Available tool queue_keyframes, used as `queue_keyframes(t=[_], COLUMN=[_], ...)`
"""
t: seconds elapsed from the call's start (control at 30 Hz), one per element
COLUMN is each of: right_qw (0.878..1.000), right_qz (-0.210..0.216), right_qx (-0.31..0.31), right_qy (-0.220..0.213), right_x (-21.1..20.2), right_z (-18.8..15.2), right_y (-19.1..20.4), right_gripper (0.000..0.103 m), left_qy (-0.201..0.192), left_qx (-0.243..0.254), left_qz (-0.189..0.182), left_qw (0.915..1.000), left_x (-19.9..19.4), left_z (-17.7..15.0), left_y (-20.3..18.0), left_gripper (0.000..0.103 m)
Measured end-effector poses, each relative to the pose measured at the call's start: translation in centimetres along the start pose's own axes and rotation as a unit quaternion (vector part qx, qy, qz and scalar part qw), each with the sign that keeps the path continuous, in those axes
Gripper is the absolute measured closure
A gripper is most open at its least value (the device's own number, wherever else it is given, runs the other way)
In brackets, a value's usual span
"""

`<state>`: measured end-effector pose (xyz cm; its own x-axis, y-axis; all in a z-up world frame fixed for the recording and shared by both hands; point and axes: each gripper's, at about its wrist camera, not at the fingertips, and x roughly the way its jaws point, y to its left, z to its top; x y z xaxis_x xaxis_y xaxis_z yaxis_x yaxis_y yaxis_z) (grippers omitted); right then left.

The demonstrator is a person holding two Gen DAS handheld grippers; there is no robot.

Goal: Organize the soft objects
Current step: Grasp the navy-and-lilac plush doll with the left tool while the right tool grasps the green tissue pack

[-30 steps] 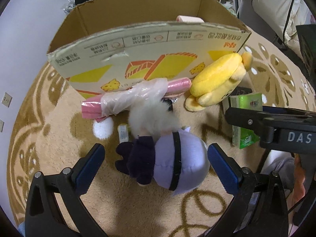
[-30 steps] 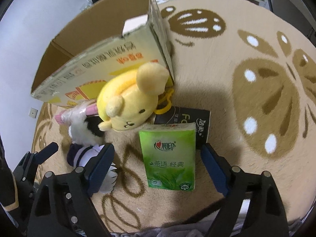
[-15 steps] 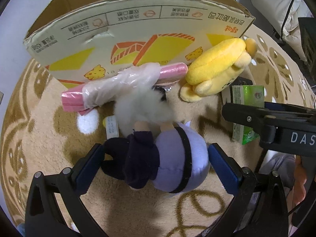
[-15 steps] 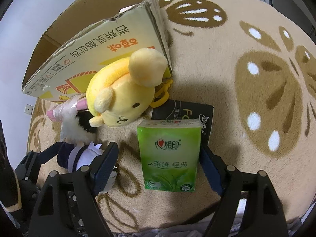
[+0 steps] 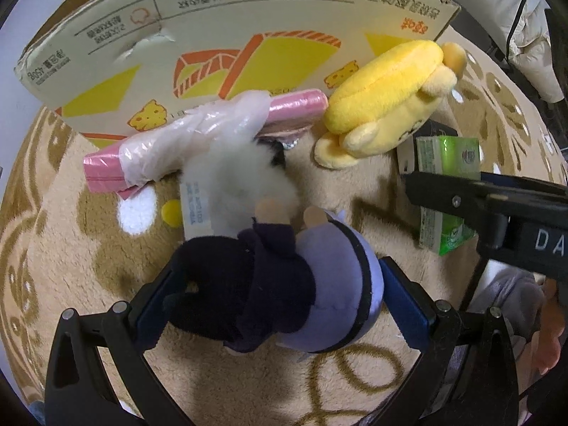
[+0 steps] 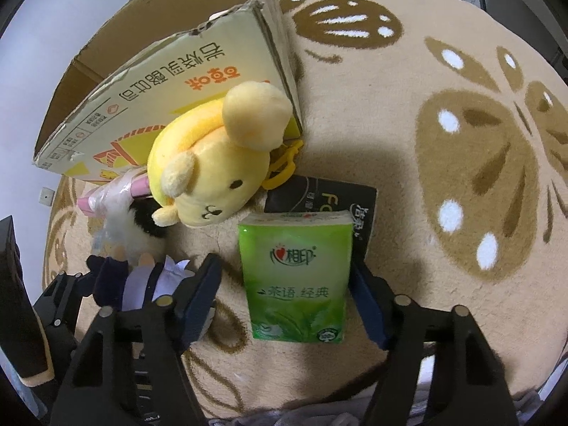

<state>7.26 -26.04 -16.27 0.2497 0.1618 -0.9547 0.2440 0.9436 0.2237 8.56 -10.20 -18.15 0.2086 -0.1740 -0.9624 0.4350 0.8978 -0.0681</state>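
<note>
A plush doll point(image 5: 284, 277) with a lilac head and dark navy body lies on the carpet; it also shows in the right wrist view point(image 6: 138, 280). My left gripper point(image 5: 280, 301) is open, its blue pads on either side of the doll. A green tissue pack point(image 6: 294, 277) lies on the carpet, partly on a black pack point(image 6: 319, 195). My right gripper point(image 6: 284, 301) is open and straddles the green pack. A yellow plush dog point(image 6: 216, 156) leans against the cardboard box point(image 5: 230, 46). A white fluffy toy point(image 5: 241, 181) and a pink roll in plastic point(image 5: 198, 135) lie beside the box.
The cardboard box point(image 6: 170, 81) lies open at the far side on a beige carpet point(image 6: 461, 142) with brown patterns. The green pack shows in the left wrist view point(image 5: 447, 191) behind the right gripper's arm point(image 5: 497, 209). A grey wall is at left.
My left gripper moved forward and down so the doll now sits between its pads. My right gripper moved forward around the green tissue pack, and its jaws have narrowed a little.
</note>
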Motion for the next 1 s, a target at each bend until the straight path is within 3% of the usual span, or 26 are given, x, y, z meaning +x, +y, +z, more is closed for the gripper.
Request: queue_keyframes(t=[0.33, 0.53, 0.63, 0.83, 1.0], right_qw=[1.000, 1.000, 1.000, 1.000, 1.000], right_qz=[-0.009, 0.002, 0.007, 0.021, 0.027], right_qx=[-0.004, 0.001, -0.002, 0.000, -0.001], right_qy=[-0.005, -0.006, -0.006, -0.004, -0.007], right_x=[-0.2, -0.3, -0.5, -0.4, -0.6], right_z=[-0.3, -0.2, -0.2, -0.1, -0.1], right_y=[-0.1, -0.5, -0.5, -0.4, -0.3], right_gripper=[0.033, 0.041, 0.044, 0.045, 0.045], left_qy=[-0.002, -0.005, -0.008, -0.012, -0.016], left_qx=[0.004, 0.001, 0.005, 0.012, 0.007], left_qz=[0.007, 0.014, 0.008, -0.034, -0.046], left_qw=[1.0000, 0.9999, 0.9999, 0.9993, 0.9988], left_x=[1.0, 0.3, 0.0, -0.7, -1.2], left_z=[-0.4, -0.9, -1.2, -1.9, -2.1], left_y=[-0.8, -1.3, -1.6, -2.5, -2.7], left_gripper=[0.000, 0.001, 0.008, 0.034, 0.043])
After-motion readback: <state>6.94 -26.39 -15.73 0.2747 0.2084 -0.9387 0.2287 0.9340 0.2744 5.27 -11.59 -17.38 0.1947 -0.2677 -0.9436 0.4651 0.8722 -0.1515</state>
